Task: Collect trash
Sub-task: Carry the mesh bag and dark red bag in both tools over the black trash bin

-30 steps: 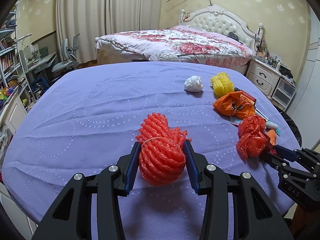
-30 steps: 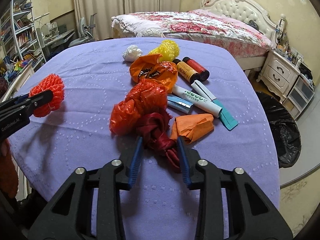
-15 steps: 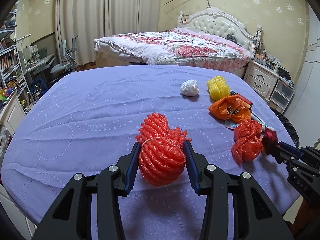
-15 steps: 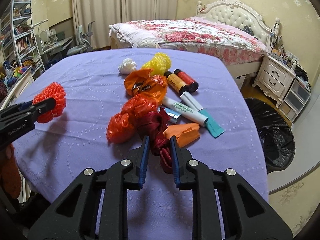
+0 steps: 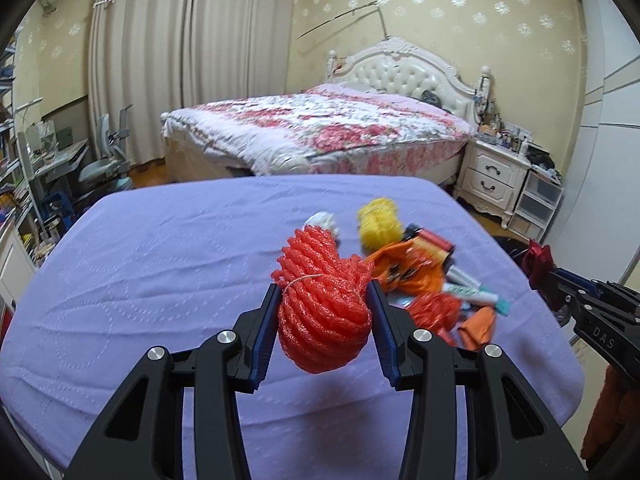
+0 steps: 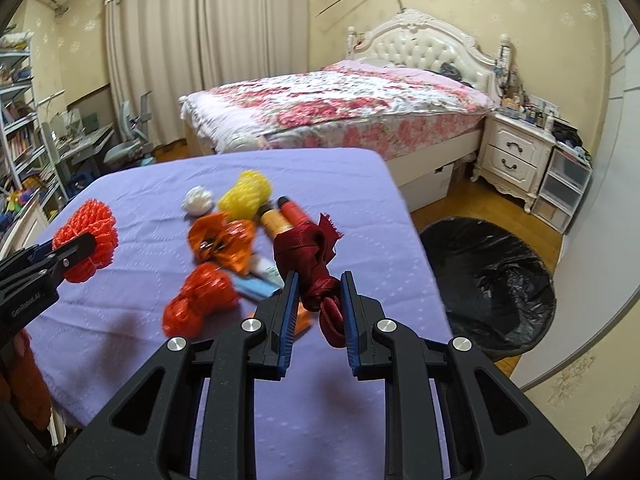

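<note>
My left gripper [image 5: 324,304] is shut on a red foam net ball [image 5: 322,300] and holds it above the purple table [image 5: 160,264]; it also shows in the right wrist view [image 6: 86,248]. My right gripper [image 6: 318,298] is shut on a dark red knotted ribbon [image 6: 316,256], lifted off the table near its right edge; the ribbon also shows in the left wrist view [image 5: 538,262]. A bin lined with a black bag [image 6: 488,280] stands on the floor to the right of the table.
On the table lie a white wad [image 6: 197,199], a yellow foam net [image 6: 245,194], an orange wrapper [image 6: 222,242], an orange-red bag [image 6: 200,300], two cans [image 6: 282,216] and tubes. A bed [image 6: 340,108] and a nightstand [image 6: 516,156] stand behind.
Both grippers rose from the table with their loads. The right one shut on the dark red ribbon, lifted it and swung right toward the bin.
</note>
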Demonstrator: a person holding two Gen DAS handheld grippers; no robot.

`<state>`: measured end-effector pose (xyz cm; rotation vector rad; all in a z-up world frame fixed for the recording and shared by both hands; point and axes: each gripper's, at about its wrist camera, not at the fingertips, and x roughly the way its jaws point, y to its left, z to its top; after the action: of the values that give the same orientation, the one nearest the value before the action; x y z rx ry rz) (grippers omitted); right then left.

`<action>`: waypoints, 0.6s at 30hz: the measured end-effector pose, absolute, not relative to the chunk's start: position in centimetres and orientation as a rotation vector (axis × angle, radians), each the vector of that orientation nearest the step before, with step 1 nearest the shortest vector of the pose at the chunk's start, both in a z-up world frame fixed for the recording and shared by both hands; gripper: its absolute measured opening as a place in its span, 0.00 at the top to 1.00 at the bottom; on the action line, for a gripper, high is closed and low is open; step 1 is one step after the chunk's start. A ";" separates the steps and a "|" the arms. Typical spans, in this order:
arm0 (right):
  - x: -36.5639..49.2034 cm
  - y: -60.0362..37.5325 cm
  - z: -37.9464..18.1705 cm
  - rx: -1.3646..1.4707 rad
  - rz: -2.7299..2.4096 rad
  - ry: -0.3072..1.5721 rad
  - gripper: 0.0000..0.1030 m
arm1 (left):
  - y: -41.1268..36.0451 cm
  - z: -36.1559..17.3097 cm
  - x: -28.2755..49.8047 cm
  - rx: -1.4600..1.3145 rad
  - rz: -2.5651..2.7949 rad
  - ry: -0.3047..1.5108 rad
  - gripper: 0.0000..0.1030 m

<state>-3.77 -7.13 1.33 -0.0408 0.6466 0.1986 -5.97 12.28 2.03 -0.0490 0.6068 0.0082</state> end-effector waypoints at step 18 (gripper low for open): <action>1.4 -19.1 1.3 0.057 -0.086 0.582 0.80 | -2.1 3.1 2.2 0.037 -0.249 0.538 0.58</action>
<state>1.44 -19.14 1.30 0.0569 0.5823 -0.0865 2.24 -2.09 3.14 0.0371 0.5382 -0.2490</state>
